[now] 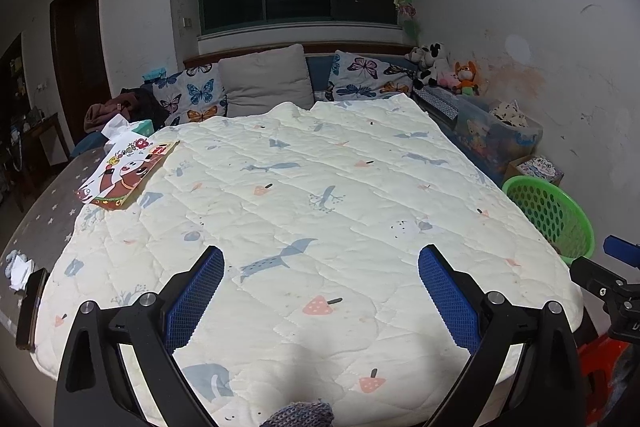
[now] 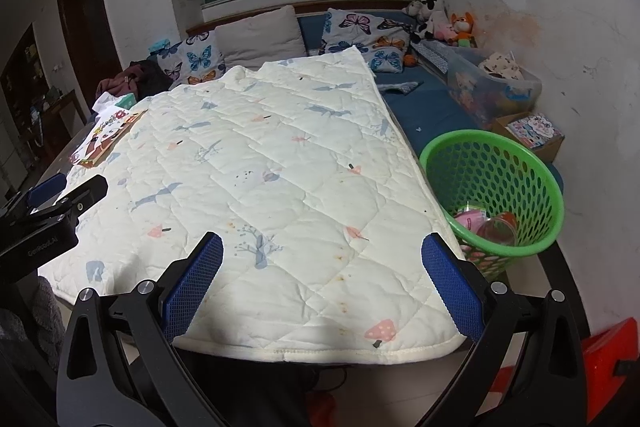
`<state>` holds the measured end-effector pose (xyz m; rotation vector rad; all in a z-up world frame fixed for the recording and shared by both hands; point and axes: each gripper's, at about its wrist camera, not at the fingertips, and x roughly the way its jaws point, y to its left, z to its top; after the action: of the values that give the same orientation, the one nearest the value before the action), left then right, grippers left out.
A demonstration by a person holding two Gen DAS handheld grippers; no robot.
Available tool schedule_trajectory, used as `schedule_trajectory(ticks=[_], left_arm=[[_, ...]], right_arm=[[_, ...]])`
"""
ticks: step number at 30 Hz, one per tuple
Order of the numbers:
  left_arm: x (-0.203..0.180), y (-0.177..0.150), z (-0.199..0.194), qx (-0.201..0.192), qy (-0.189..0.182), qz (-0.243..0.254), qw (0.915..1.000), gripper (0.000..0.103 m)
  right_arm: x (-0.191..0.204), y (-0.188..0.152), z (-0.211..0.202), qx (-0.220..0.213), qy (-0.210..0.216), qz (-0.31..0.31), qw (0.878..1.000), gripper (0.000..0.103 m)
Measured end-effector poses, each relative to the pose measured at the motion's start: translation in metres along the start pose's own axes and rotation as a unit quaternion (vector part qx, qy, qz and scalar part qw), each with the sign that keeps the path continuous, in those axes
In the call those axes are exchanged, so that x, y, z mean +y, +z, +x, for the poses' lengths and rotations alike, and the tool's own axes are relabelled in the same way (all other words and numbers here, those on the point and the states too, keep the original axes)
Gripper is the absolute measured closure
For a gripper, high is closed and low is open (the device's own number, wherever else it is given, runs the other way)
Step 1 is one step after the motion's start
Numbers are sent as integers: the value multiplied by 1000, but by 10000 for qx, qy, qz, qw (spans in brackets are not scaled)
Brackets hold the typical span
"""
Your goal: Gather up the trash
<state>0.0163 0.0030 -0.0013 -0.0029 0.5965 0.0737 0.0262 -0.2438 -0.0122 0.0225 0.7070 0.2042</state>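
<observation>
Both claws, left (image 1: 320, 259) and right (image 2: 322, 247), are being held spread and empty, while the crumpled tissue (image 1: 18, 273), lying far left on the bed, is being neared by the left.

Quilted pad (image 2: 280, 163): matt cream cloth w/ stitched diamond seams, printed whales & mushrooms, some brownish stains near front hem. Beside its right edge, laundry-style basket (image 2: 520, 163): glossy green plastic, perforated wall; clear glossy plastic cup (image 2: 496, 229) inside. On pad's far-left corner, picture book (image 1: 128, 173): smooth printed card. Behind pad, butterfly pillows (image 1: 192, 95): soft cloth. Gripper pads (image 1: 448, 297): blue, textured rubbery grid; arms matt black plastic, metal bolts.
</observation>
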Motion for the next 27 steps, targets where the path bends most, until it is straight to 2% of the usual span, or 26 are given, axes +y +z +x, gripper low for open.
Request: schedule_trajectory(ticks=[27], left_arm=[[-7, -1, 0, -35, -125, 163, 9998, 9]], right_arm=[[-3, -3, 2, 43, -2, 50, 10000, 4]])
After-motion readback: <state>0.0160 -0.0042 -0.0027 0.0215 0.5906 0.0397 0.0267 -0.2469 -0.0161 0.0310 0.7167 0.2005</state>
